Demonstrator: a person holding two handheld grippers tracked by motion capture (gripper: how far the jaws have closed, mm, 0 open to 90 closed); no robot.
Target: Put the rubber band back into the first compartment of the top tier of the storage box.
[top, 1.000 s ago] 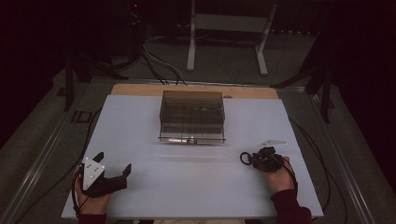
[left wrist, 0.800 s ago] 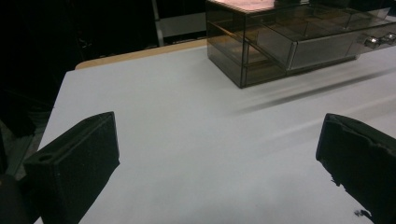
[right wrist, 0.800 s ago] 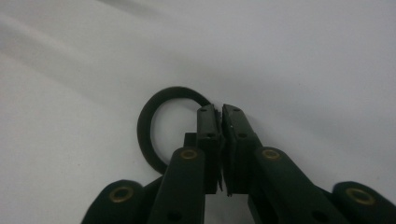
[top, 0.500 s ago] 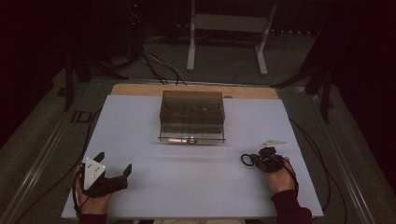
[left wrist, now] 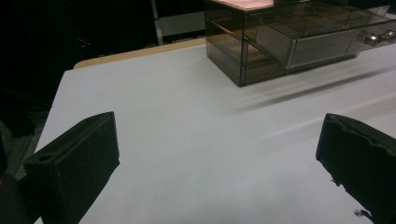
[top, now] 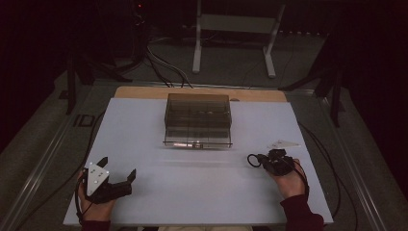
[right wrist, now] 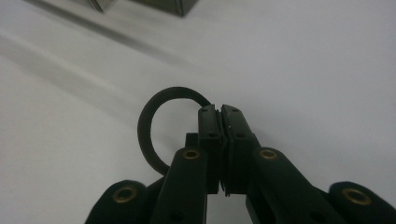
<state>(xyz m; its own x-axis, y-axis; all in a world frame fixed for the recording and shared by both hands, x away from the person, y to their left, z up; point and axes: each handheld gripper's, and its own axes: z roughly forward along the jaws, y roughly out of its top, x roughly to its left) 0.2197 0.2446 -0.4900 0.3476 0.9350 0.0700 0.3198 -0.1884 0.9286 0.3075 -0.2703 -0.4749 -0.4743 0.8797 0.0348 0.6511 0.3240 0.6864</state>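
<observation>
Sitting near the back middle of a white table (top: 202, 187): a smoky clear drawer box (top: 197, 119), front facing the person, small shiny knobs (left wrist: 372, 39) showing on the drawer fronts in the left gripper view. Contents too dim to make out.

Resting at the near left corner of the table: left gripper (top: 115, 182), held in the left hand (top: 96, 204), grey three-cornered plate (top: 95, 173) on top. Jaws standing wide apart, black pads (left wrist: 77, 158) at either side of the left gripper view, bare tabletop between them, nothing gripped. Pointing toward the drawer box, well apart from it.

Lying at the near right of the table: right gripper (top: 266, 160), held in the right hand (top: 289, 180), dark red sleeve (top: 302, 214) behind it. Jaws pressed together, pinching a black ring (right wrist: 154, 126) by a short stretch of its rim. Ring looping out to the left of the closed fingertips (right wrist: 219, 116) in the right gripper view, showing as a small dark loop (top: 253, 160) just ahead of the gripper from above. Touching the table or hanging just over it: cannot tell. Ring lying near the box's front right corner, clearly apart from it.

Trailing off the right edge of the table: a dark cable (top: 332, 178).
</observation>
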